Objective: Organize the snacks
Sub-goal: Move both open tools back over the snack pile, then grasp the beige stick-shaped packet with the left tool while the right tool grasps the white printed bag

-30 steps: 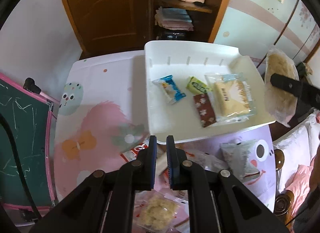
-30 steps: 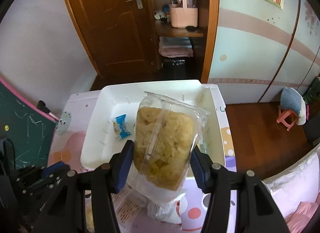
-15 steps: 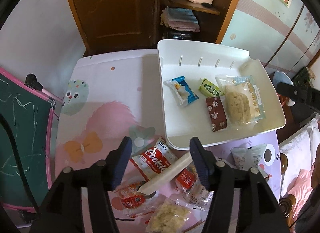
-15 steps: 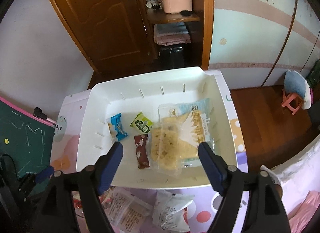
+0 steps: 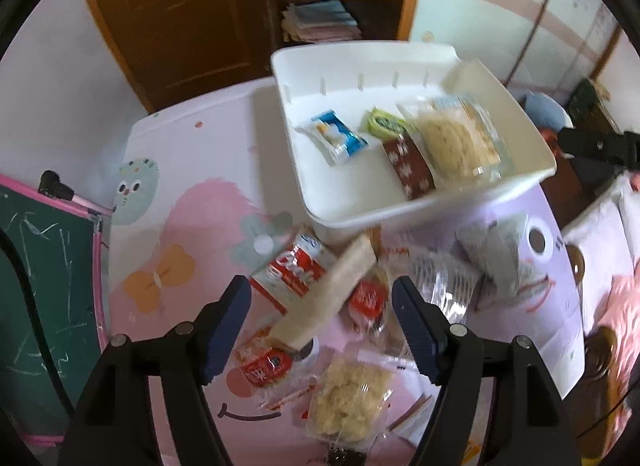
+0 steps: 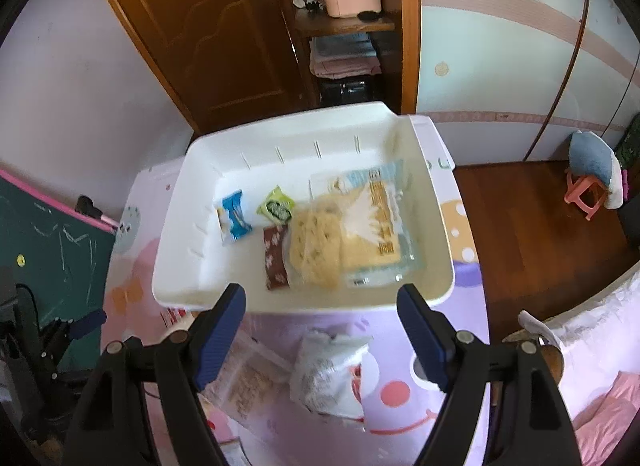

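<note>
White plastic formed the tray (image 6: 436, 234), which held 4 snack packets (image 6: 360, 225). More loose packets (image 5: 320, 298) lay on the pink table (image 5: 192, 225) below the empty, wide left gripper (image 5: 321, 318). The right gripper (image 6: 321, 326), equally wide, hovered over a blurred pale packet (image 6: 324, 374).

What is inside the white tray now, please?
The white tray holds a blue packet, a green packet, a brown bar and two clear bags, overlapping; anything beneath them is hidden.

Pastel cartoon table (image 5: 180, 234): white tray (image 5: 400, 213), loose snack packets (image 5: 304, 270).
</note>
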Available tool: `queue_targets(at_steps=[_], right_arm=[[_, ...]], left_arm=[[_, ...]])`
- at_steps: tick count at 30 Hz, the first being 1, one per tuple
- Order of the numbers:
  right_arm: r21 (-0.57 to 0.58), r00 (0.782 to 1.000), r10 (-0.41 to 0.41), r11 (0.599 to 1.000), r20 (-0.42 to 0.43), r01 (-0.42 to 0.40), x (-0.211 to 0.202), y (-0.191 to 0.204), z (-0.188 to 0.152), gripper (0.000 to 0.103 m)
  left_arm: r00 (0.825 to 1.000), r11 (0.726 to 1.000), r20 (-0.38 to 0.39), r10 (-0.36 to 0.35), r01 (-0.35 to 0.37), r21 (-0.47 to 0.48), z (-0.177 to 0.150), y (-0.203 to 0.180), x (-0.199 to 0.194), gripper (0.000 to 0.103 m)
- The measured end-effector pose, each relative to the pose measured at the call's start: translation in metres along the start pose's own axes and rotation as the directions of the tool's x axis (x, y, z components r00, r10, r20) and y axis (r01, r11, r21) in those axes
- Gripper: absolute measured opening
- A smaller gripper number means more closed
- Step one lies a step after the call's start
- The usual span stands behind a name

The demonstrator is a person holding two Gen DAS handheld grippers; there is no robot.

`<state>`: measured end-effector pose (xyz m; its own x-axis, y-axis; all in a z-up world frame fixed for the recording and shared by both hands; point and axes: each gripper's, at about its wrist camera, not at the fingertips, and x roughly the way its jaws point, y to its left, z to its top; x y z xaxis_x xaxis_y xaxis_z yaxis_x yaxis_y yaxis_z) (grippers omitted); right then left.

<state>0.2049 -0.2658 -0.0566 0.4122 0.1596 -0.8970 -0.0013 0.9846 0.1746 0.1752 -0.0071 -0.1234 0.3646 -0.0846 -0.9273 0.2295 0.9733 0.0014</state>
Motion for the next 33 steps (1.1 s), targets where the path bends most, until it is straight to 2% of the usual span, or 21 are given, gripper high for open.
queue_targets(at_steps=[6, 12, 19, 24, 30, 33], right_arm=[[0.008, 0.999, 0.002, 1.000, -0.045, -0.001, 0.010, -0.011, -0.025, 0.079], [0.014, 0.992, 0.003, 1.000, -0.124, -0.001, 0.035, -0.016, -0.052, 0.080], [-0.006, 0.978, -0.007, 1.000, -0.210, 0.005, 0.069, -0.008, -0.074, 0.081], [0.001, 0.967, -0.018, 1.000, -0.254, 0.019, 0.093, -0.007, -0.080, 0.081], [0.046, 0.960, 0.025, 0.999, -0.278, -0.012, 0.109, -0.009, -0.081, 0.081], [0.044, 0.952, 0.019, 0.999, -0.305, -0.006, 0.118, -0.007, -0.081, 0.081]], left_arm=[[1.000, 0.993, -0.027, 0.014, -0.011, 0.121, -0.006, -0.007, 0.023, 0.072], [0.996, 0.981, -0.086, 0.012, 0.005, 0.194, -0.010, -0.011, 0.052, 0.072], [0.988, 0.987, -0.156, -0.019, 0.044, 0.155, -0.008, 0.000, 0.079, 0.060], [0.979, 0.989, -0.199, -0.037, 0.065, 0.134, -0.008, 0.005, 0.096, 0.045], [0.975, 0.990, -0.213, -0.064, 0.088, 0.107, -0.011, 0.007, 0.104, 0.036], [0.975, 0.991, -0.212, -0.067, 0.090, 0.100, -0.012, 0.006, 0.106, 0.032]])
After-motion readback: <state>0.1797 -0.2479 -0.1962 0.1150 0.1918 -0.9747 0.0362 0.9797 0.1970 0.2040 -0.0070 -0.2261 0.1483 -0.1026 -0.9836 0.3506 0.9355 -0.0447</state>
